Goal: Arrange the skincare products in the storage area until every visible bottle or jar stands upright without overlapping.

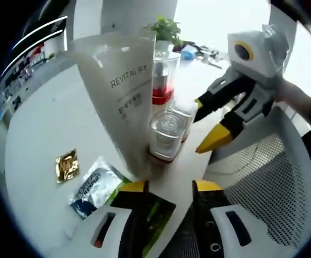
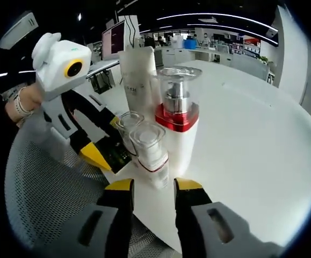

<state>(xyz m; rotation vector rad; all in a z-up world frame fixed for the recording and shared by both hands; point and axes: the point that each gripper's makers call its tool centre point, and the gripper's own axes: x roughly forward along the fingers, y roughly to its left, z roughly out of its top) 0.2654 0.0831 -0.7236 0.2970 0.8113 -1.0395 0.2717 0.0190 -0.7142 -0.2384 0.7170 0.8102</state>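
Facing the cluster on the white table point(image 2: 262, 134), I have my right gripper point(image 2: 153, 185) just short of the near small bottle point(image 2: 149, 148), jaws parted about its width, holding nothing. All stand upright, close together: two small bottles, one pump bottle point(image 2: 178, 115), one tube point(image 1: 117, 91). My left gripper point(image 1: 168, 185) is open too, beside the other small bottle point(image 1: 166, 134). Two sachets point(image 1: 93, 185) lie flat.

The tube point(image 1: 120, 91) looks like soft, matt, pearly plastic. The 2 small bottles point(image 2: 149, 148) have clear, glossy plastic caps, and the pump bottle point(image 2: 178, 121) has a shiny metal-look pump over a glossy red band. The table point(image 2: 252, 140) is smooth, matt white. The sachet point(image 1: 67, 165) is shiny gold foil.
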